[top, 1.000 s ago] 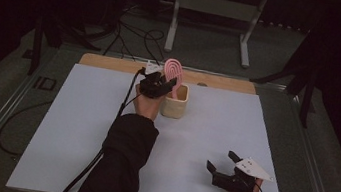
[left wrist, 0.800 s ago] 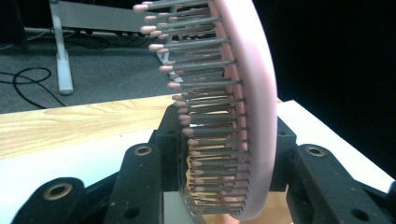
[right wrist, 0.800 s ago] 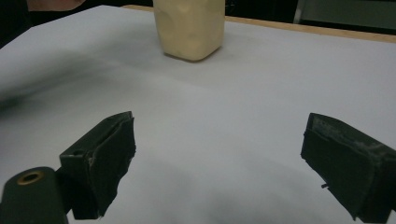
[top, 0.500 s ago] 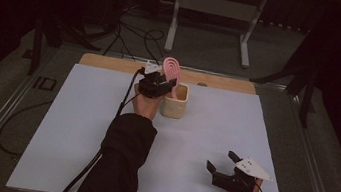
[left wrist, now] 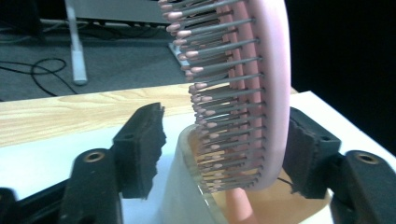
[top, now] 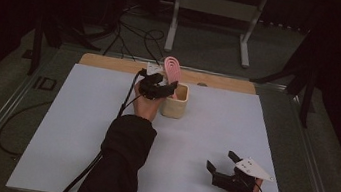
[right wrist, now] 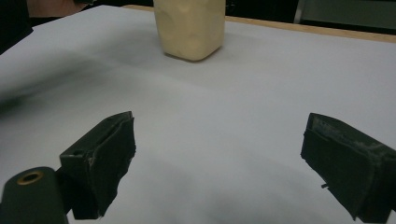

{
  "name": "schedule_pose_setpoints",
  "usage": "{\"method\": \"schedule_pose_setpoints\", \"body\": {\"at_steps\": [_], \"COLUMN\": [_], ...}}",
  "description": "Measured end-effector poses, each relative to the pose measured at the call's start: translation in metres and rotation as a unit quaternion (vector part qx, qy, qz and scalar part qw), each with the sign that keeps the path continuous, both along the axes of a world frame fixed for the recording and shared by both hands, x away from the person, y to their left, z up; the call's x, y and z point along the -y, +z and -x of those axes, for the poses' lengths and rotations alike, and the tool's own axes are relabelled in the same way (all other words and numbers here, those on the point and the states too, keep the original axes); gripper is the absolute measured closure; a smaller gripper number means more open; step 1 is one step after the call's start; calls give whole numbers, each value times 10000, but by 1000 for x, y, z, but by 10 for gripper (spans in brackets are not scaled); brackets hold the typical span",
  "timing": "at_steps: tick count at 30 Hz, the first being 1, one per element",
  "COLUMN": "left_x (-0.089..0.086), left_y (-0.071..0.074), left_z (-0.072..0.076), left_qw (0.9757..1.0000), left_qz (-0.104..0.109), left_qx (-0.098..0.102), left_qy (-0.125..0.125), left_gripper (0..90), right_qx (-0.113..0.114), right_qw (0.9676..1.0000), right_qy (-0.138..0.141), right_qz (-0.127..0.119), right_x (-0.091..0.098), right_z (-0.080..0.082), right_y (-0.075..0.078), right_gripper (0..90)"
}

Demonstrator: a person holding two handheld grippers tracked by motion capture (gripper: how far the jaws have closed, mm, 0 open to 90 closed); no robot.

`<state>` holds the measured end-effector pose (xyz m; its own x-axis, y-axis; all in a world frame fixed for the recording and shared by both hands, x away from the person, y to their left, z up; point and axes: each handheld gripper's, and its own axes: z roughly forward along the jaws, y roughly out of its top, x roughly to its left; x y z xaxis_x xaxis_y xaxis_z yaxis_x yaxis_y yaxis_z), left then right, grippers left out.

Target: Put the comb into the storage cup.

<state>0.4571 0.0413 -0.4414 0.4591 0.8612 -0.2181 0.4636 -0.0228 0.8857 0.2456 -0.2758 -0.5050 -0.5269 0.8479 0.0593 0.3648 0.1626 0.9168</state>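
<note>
Left gripper view: my left gripper [left wrist: 224, 154], jaws just opening, straddles the pink hairbrush [left wrist: 252, 93] standing handle-down in the cream cup [top: 176, 102] near the tabletop's [top: 80, 113] far edge, released to lean there; my right gripper [top: 221, 166] waits agape and empty near the near-right corner.

No readable text, labels, brand marks, numbers or signs anywhere in these views.
</note>
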Motion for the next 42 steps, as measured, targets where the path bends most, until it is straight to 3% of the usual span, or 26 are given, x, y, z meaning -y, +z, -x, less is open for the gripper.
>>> {"method": "schedule_pose_setpoints", "body": {"at_steps": [12, 16, 25, 42], "left_x": [1, 2, -1, -8], "left_y": [-1, -1, -1, 4], "left_z": [1, 1, 0, 4], "left_qw": [9995, 9994, 9990, 9991], "left_qz": [-250, -281, -358, -371], "left_qx": [-25, -45, -112, -181], "left_qy": [177, 195, 231, 45], "left_gripper": [159, 147, 13, 0], "right_qx": [-17, -23, -32, -23], "right_qw": [10000, 10000, 10000, 10000], "right_qy": [13, 20, 19, 23], "right_qz": [8, 4, 3, 15], "right_x": [-1, -1, -1, -2], "right_z": [0, 0, 0, 0], "right_y": [0, 0, -1, -1], "right_gripper": [94, 95, 94, 94]}}
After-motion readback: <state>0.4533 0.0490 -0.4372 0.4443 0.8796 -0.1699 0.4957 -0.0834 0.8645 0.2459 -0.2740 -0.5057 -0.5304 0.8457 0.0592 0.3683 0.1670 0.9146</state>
